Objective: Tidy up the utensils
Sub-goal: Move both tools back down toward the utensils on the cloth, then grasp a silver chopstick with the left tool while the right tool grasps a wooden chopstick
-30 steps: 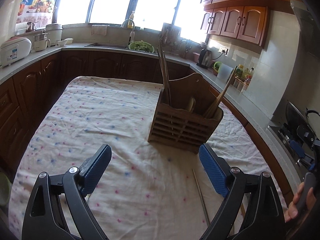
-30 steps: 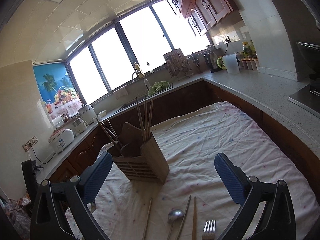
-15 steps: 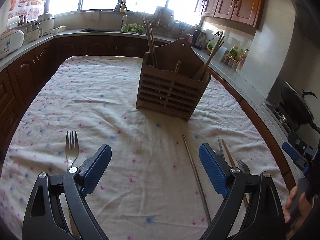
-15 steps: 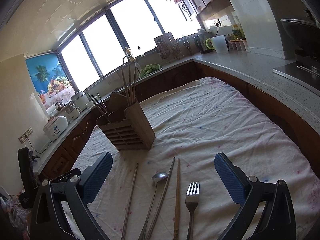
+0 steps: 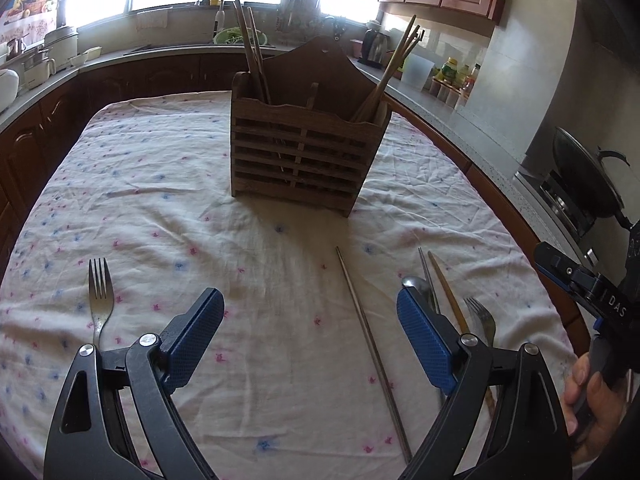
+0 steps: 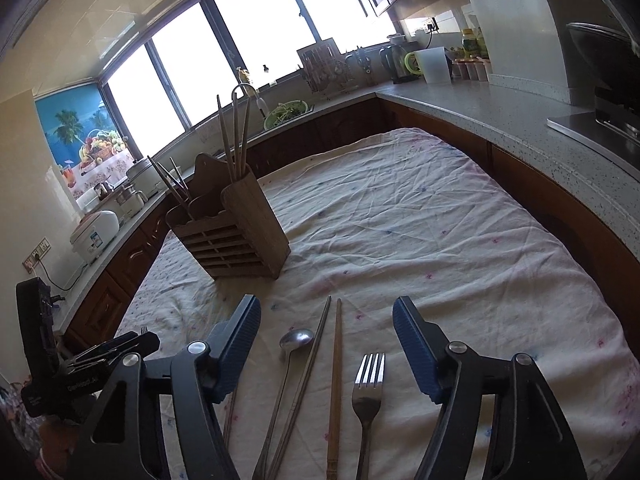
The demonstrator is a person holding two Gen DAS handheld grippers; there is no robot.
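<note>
The wooden utensil holder (image 6: 236,232) stood on the cloth-covered table (image 6: 440,248), chopsticks upright in it. The right gripper (image 6: 326,346), its jaws just narrowing but gripping nothing, hung over a spoon (image 6: 294,340), chopsticks (image 6: 336,360) and fork (image 6: 368,384). The left gripper (image 5: 310,334) was spread wide, another fork (image 5: 100,292) near its left.

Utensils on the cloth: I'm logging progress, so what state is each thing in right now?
Wooden holder: upright, chopsticks inside.
Lone fork: flat on cloth, untouched.
Metal chopstick: flat, loose.
Spoon: flat, between right jaws.
Wooden chopstick: flat, loose.
Second fork: flat, loose.
Left gripper: open, empty.
Right gripper: open, jaws just been closing, nothing gripped.
</note>
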